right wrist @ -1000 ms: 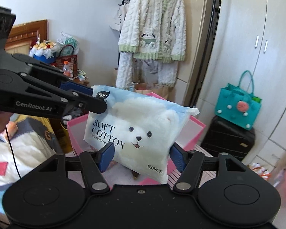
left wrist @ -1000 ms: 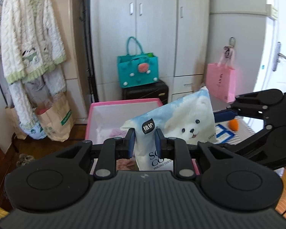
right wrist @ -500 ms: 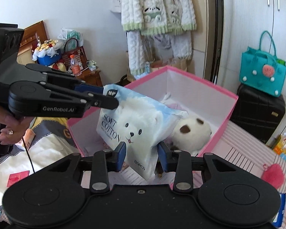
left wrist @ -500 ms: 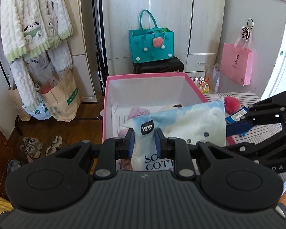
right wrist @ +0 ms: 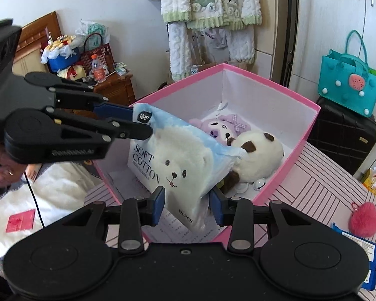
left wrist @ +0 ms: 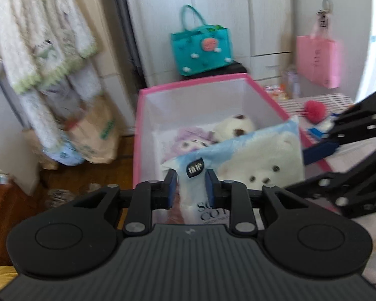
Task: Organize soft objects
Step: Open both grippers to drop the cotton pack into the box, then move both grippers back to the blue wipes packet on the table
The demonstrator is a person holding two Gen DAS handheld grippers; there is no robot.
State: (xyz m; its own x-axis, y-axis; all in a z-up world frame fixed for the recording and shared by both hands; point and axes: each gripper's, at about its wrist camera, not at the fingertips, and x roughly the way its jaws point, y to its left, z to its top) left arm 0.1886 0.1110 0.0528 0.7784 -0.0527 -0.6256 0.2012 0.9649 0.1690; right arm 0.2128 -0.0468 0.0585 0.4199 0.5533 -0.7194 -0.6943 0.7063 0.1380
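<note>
Two plush toys (right wrist: 253,155) already in pink box (right wrist: 303,135) | tissue pack (right wrist: 185,165) hangs over box, left gripper (left wrist: 190,185) and right gripper (right wrist: 186,205) both opening around its corners | pompom (right wrist: 363,219), snack packet (right wrist: 363,250) left on tabletop (right wrist: 320,183) near right edge

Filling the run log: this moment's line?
left gripper: jaws opening, tissue pack between | right gripper: jaws opening, pack between | pack partly in pink box

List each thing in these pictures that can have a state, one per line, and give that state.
Pink box: open, no lid.
Soft cotton tissue pack: sealed, tilted, partly inside the box.
Left gripper: opening, pack's corner between its jaws.
Right gripper: opening, pack's lower end between its jaws.
Panda plush: lying in the box.
Purple plush: lying in the box.
Wardrobe doors: shut.
</note>
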